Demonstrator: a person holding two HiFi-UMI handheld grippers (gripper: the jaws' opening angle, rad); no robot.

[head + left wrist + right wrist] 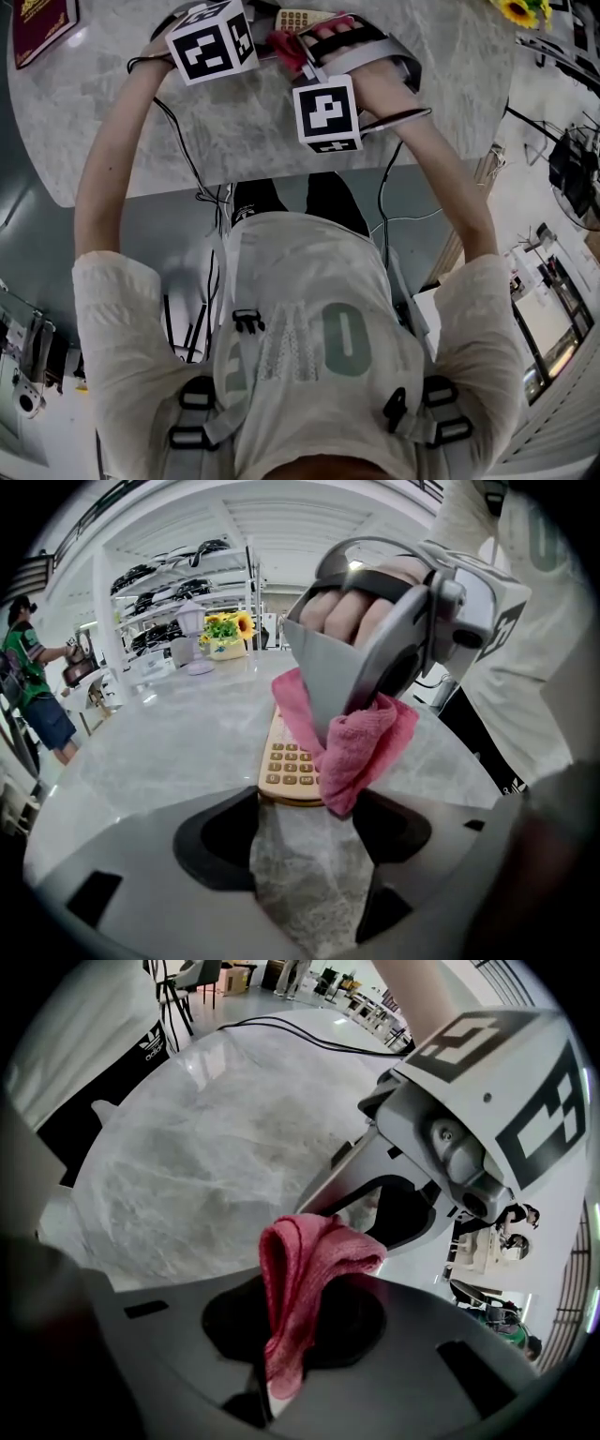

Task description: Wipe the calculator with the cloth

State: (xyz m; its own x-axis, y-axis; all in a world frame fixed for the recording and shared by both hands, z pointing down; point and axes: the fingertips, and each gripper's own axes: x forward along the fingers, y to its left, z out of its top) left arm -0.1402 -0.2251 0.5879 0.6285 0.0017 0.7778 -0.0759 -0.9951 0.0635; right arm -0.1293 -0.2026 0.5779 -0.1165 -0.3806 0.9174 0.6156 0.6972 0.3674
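Note:
A beige calculator (289, 761) (302, 19) lies flat on the marble table (159, 752). Its near end sits between the fingertips of my left gripper (307, 803), which is shut on it. My right gripper (349, 726) (300, 1274) comes down onto the calculator from above and is shut on a pink cloth (361, 747) (298, 1279) (286, 49). The cloth drapes over the calculator's right side and hides those keys. In the head view both marker cubes, left (211, 42) and right (326, 114), stand close together at the table's far side.
A maroon book (42, 23) lies at the table's far left. A vase of sunflowers (230, 628) and a lamp stand at the far end. Cables (187, 155) trail over the near table edge. A person (33, 686) stands by the shelves to the left.

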